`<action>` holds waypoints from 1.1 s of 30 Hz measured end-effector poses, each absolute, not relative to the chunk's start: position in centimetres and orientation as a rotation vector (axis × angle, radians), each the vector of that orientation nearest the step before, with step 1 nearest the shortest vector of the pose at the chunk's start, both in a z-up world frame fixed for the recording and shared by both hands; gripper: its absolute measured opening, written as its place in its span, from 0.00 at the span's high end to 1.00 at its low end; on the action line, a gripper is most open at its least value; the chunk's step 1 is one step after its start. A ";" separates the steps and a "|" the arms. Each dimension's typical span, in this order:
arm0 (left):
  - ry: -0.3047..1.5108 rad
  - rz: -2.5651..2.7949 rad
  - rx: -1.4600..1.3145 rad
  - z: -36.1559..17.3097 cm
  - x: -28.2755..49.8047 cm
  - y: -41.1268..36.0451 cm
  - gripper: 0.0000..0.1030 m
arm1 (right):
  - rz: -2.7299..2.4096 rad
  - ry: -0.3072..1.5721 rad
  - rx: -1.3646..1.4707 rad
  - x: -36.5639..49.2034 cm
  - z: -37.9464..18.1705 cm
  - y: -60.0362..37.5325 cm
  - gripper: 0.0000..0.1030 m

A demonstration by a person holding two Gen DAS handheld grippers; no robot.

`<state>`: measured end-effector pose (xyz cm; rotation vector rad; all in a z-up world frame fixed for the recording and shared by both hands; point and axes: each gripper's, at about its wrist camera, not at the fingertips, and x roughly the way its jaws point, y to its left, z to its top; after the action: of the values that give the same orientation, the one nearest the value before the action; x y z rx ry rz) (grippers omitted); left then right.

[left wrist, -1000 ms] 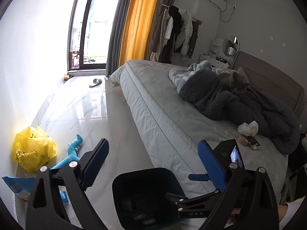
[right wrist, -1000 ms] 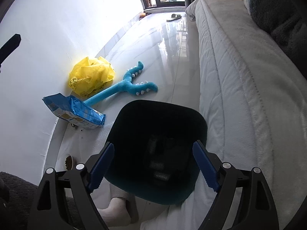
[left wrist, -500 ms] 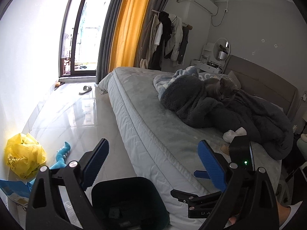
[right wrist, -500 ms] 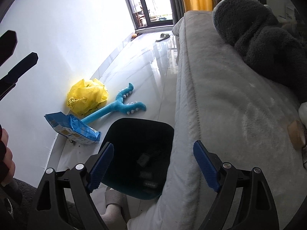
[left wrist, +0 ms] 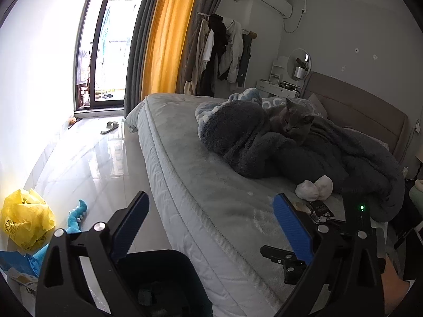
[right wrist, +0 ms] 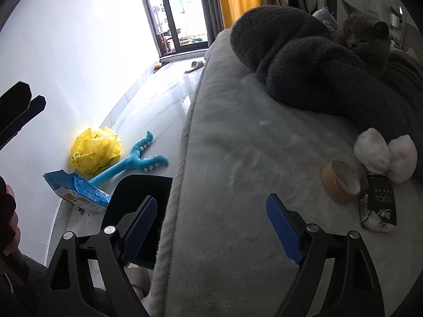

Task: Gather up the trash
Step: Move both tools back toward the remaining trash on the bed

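- Tongs of right gripper (right wrist: 214,227) spread wide, empty, angled down over bed (right wrist: 238,185) edge, presumably lining up on trash ahead.
- Left gripper (left wrist: 211,227) likewise wide, nothing between pads.
- Trash on bed: tape roll core (right wrist: 339,183) beside black packet (right wrist: 378,203), near rolled white socks (right wrist: 383,154).
- Dark bin (right wrist: 142,192) parked on floor against mattress, handy for drops.
- More litter by wall: yellow bag (right wrist: 96,152), blue snack bag (right wrist: 76,191).
- Cat (right wrist: 364,37) resting on blanket.
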<state>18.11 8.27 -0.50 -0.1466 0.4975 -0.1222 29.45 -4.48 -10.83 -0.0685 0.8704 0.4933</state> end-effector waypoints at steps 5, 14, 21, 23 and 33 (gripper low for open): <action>0.514 -0.127 -0.143 -0.7 19.3 6.7 0.05 | 0.437 0.843 -0.048 30.1 -10.3 -7.0 0.13; 0.541 -0.142 -0.127 -1.1 21.8 3.9 0.04 | 0.354 0.842 -0.037 31.7 -10.5 -11.3 0.12; 0.557 -0.151 -0.114 -1.4 23.4 1.9 0.04 | 0.274 0.841 -0.045 32.6 -10.8 -14.5 0.11; 0.569 -0.157 -0.103 -1.7 23.7 1.3 0.04 | 0.257 0.844 -0.046 32.8 -11.0 -15.1 0.11; 0.601 -0.187 -0.069 -2.5 25.7 -1.8 0.04 | 0.174 0.849 -0.052 33.9 -12.0 -18.5 0.09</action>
<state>25.70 -1.76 -2.53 -0.0691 0.6014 -0.1875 33.85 -18.51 -11.97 -0.0518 0.8490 0.1745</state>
